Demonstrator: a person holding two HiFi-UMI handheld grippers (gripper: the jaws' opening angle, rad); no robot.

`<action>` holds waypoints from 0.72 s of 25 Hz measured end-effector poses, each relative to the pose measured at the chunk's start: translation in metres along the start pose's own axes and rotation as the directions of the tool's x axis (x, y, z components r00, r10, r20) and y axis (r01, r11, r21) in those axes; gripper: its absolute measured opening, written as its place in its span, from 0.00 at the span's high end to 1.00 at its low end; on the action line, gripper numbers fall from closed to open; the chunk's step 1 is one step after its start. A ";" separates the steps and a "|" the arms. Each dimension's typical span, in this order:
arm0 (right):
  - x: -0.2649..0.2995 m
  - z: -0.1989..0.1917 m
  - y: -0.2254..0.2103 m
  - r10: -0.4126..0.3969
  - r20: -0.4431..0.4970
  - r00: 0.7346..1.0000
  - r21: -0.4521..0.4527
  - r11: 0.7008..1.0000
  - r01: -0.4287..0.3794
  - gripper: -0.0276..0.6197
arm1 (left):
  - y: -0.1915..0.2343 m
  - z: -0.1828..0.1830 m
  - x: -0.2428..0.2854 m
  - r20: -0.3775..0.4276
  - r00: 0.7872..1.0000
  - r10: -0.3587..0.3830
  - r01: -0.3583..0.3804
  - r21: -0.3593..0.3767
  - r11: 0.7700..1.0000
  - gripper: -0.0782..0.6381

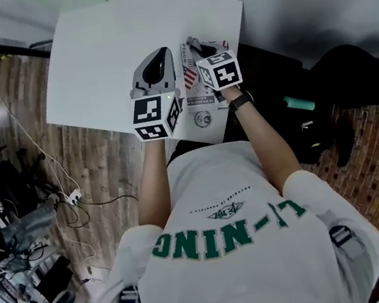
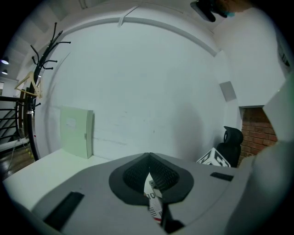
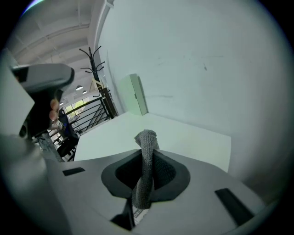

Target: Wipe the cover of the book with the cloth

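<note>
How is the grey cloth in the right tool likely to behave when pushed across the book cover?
Probably floppy: the knitted grey cloth curls over above the shut right tool and hangs limp below. Likely light, since one narrow pinch holds it. Its coarse weave should grip rather than slide on the book.

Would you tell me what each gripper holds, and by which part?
The left gripper pinches the book by its edge; the right gripper clamps the cloth by a fold.

Open table, folder far back
</note>
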State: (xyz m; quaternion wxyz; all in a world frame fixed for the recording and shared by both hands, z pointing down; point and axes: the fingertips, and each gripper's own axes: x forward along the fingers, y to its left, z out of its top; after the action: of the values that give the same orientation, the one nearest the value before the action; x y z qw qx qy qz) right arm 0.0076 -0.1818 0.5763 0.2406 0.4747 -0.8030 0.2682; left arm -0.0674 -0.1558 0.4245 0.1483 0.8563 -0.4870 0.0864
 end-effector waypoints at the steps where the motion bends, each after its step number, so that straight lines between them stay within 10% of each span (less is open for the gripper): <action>1: 0.014 -0.005 0.000 -0.002 -0.025 1.000 -0.017 1.000 0.001 0.89 | 0.004 -0.002 -0.001 -0.006 1.000 0.010 -0.010 -0.001 1.000 0.87; 6: 0.067 -0.026 0.005 -0.038 -0.125 0.991 -0.218 0.976 0.010 0.89 | 0.017 -0.013 -0.004 -0.035 0.998 0.049 -0.049 -0.007 0.999 0.87; 12: 0.086 -0.046 0.007 -0.118 -0.193 0.974 -0.579 0.815 -0.016 0.89 | 0.024 -0.013 0.001 -0.045 0.997 0.064 -0.064 -0.004 0.998 0.87; 18: 0.060 -0.055 -0.030 -0.182 -0.160 0.970 -0.563 0.824 0.062 0.89 | 0.017 -0.015 0.014 -0.055 0.998 0.036 -0.036 -0.002 0.999 0.87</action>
State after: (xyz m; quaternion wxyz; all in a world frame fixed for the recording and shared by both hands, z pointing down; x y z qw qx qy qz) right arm 0.0155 -0.1958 0.6615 0.4661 0.4048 -0.7847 0.0561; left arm -0.0744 -0.1705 0.4454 0.1613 0.8444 -0.4983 0.1120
